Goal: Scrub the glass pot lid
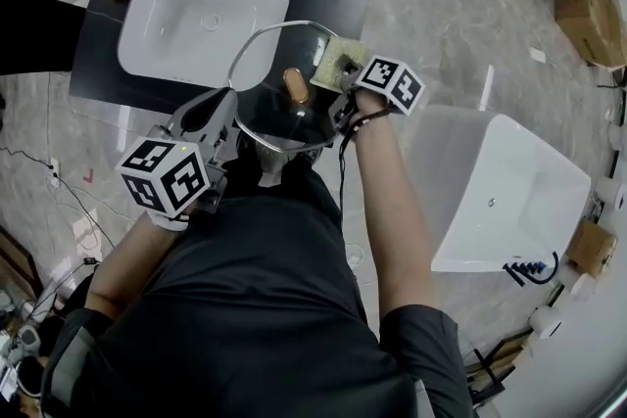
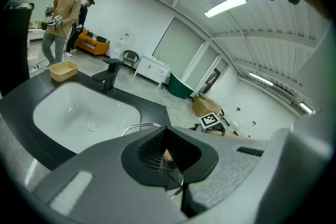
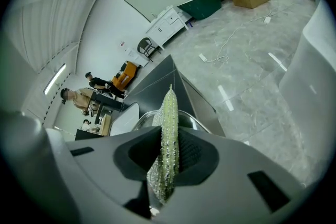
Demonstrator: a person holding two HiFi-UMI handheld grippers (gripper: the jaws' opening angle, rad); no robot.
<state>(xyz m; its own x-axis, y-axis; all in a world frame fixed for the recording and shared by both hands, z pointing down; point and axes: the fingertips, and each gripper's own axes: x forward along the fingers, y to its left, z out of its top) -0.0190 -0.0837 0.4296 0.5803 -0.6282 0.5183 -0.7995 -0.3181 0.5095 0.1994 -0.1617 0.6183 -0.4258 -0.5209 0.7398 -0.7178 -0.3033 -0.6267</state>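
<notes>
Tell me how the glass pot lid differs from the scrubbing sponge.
The glass pot lid is clear, with a metal rim and a brown knob; the sponge is opaque yellow-green. The lid is round and broad; the sponge is a small square pad. The left gripper grips the lid by its edge; the right gripper pinches the sponge. Both are clamped between fingers, the sponge at the lid's rim.
</notes>
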